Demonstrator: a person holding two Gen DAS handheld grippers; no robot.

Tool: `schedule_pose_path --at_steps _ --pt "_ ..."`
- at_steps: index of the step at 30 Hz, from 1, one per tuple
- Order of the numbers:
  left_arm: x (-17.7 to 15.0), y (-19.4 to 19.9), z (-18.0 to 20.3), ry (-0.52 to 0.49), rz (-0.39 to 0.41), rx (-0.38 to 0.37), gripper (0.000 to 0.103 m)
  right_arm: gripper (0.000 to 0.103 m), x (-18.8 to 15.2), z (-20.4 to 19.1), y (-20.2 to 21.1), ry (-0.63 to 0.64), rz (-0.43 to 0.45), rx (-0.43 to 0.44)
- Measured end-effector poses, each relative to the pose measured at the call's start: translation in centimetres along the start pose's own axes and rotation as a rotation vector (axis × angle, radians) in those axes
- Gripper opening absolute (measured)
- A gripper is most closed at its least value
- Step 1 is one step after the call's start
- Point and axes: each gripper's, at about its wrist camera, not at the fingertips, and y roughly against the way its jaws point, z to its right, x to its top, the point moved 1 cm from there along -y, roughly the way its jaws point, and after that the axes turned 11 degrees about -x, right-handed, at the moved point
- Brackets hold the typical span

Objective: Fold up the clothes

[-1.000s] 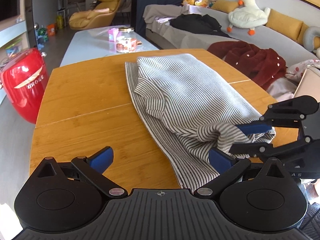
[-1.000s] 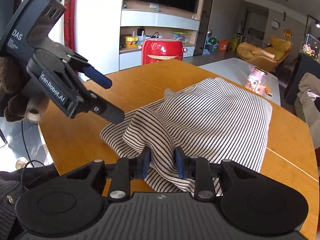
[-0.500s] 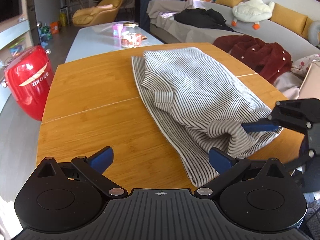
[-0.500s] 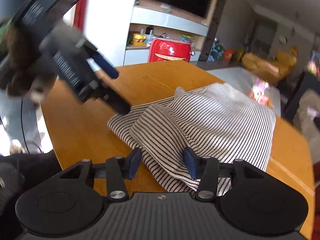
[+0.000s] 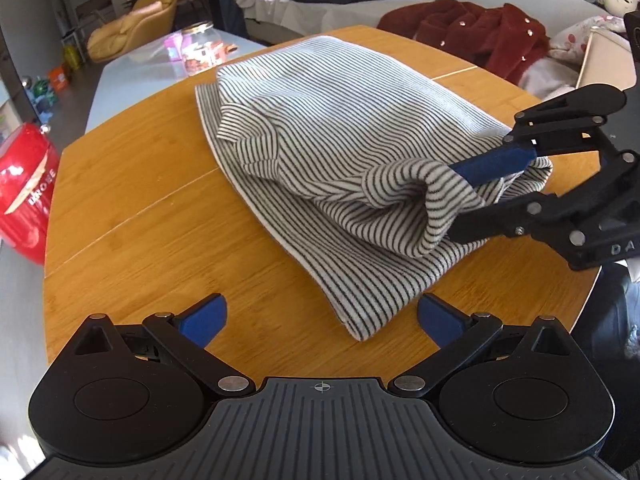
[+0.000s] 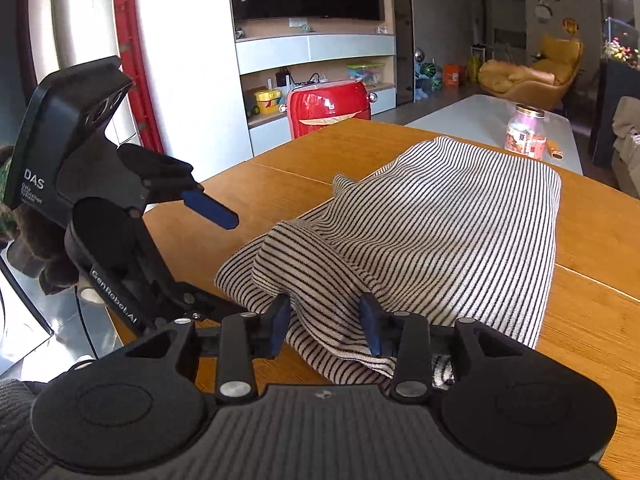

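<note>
The wooden table (image 5: 132, 216) carries the striped knit top (image 5: 340, 128), already doubled over, with its long axis running away from both grippers toward the table's far edge. Its near end is bunched into a rolled hump lying ahead of the left gripper (image 5: 320, 316) and to its right, and directly between the fingers of the right gripper (image 6: 325, 322).

That is the relation the next move turns on. The right gripper is the nearer one: its jaws stand partly apart with the bunched fabric filling the gap between them, and both blue pads look to be touching the cloth, though whether they truly pinch it or only bracket it I cannot tell. The left gripper's jaws are spread wide and hold nothing. They hover over bare wood, and the top's near corner (image 5: 362, 330) lies just ahead, between the fingertips but beyond them.

By my judgement the hump must be carried forward along the long axis, and the free left gripper would want that near corner.

On the grey table beyond, a glass jar (image 6: 526, 130) stands lidded; its pink and red contents are too small to identify.
</note>
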Motion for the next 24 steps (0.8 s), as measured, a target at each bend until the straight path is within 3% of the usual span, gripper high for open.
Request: schedule_pose_path --at_steps 8,16,21,23,24 --pt "-0.2 -0.3 -1.6 0.04 0.013 -0.061 0.103 0.064 0.3 -1.8 -0.1 0.087 -0.019 -0.023" --pt "-1.2 0.3 -2.8 0.07 0.071 -0.045 0.103 0.067 0.6 -4.8 1.3 0.38 0.018 -0.166" --pt "-0.9 0.1 -3.5 0.082 0.084 -0.035 0.103 0.068 -0.8 -5.4 0.2 0.46 0.032 -0.243" --pt "-0.8 0.4 -3.4 0.074 0.082 -0.033 0.103 0.064 -1.3 -5.7 -0.4 0.495 0.046 -0.278" --pt "-0.8 0.5 -3.3 0.071 0.081 -0.032 0.103 0.056 -1.3 -5.6 -0.6 0.487 0.052 -0.288"
